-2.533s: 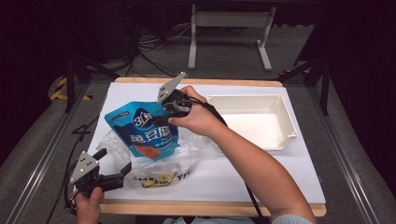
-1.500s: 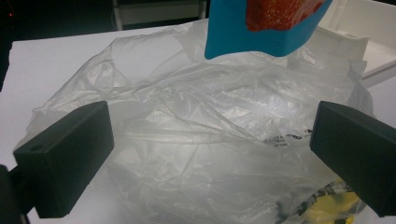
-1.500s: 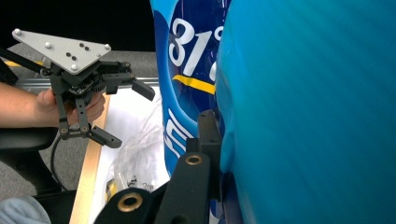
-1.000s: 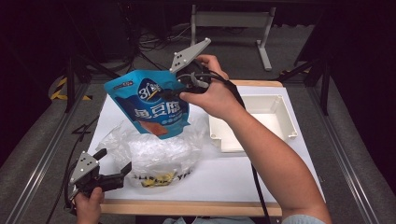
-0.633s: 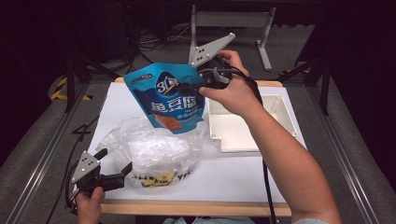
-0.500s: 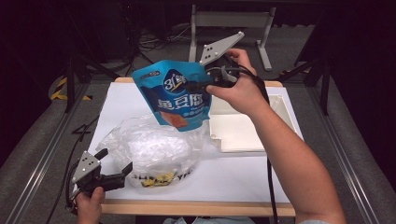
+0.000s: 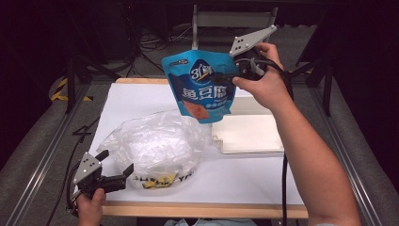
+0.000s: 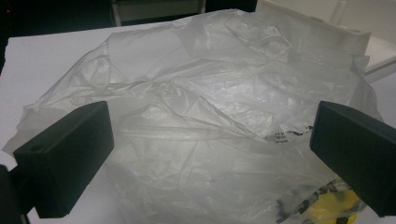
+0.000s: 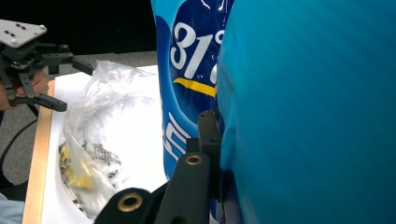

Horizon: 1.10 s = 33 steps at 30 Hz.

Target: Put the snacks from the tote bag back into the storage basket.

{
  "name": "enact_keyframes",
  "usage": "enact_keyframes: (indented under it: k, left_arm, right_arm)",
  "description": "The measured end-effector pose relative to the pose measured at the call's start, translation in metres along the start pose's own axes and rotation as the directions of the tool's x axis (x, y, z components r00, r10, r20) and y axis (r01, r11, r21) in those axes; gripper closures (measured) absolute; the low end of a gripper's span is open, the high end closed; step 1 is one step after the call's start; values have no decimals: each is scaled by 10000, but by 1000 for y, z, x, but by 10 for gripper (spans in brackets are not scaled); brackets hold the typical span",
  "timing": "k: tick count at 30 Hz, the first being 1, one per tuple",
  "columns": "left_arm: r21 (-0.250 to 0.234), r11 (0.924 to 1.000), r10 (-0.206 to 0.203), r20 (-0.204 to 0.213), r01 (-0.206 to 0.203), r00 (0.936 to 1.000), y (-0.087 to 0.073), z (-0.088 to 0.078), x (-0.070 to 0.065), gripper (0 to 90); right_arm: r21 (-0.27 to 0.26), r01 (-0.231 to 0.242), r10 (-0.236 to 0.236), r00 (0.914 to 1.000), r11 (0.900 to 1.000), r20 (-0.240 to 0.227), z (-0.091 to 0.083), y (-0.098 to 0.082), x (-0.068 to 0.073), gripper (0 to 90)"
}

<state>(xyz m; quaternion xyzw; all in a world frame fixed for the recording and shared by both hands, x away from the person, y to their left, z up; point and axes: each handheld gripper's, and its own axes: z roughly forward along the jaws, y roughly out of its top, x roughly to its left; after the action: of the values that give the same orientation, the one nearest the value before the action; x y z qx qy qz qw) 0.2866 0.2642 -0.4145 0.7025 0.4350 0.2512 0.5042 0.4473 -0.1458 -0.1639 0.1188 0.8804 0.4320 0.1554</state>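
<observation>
Right gripper (image 7: 234,75) clamped on the top edge of the blue pouch (image 7: 203,84), pouch hanging in the air above the table's (image 7: 141,96) far side, at about 12 o'clock from the plastic bag (image 7: 157,148). Left gripper (image 7: 116,170) at the near-left corner, about 8 o'clock from the bag, jaws wide apart, holding nothing, bag just ahead of them. White tray (image 7: 249,134) at 3 o'clock of the bag, touching it.

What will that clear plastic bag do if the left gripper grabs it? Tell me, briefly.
The clear plastic bag is thin and crumpled, so it will probably fold and stretch rather than lift as one piece. It looks nearly empty, so likely light. The left gripper stands open at its edge; the glossy film may slip.
</observation>
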Motion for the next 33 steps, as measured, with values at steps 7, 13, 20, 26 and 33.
enact_keyframes:
  k: [7, 13, 20, 26, 33]
  left_arm:
    - [-1, 10000, -32, -31, 32, 10000, 0, 0, 1, 5]
    - [37, 10000, -31, -18, 31, 10000, 0, 1, 0, 5]
    - [46, 10000, -29, -31, 30, 10000, 0, 1, 1, 5]
    - [47, 10000, -35, -31, 35, 10000, -1, 1, 1, 5]
    - [19, 10000, -43, -34, 43, 10000, -1, 2, 0, 5]
  right_arm:
    - [141, -306, 298, 9984, 9994, 482, -19, -14, -16, 900]
    - [128, -480, 468, 9955, 9988, 825, -33, -27, -30, 900]
    - [172, -712, 689, 9917, 9973, 1089, -46, -42, -45, 900]
    - [240, -915, 874, 9866, 9955, 1379, -52, -53, -53, 900]
    - [141, -1298, 1260, 9792, 9914, 1593, -61, -69, -66, 900]
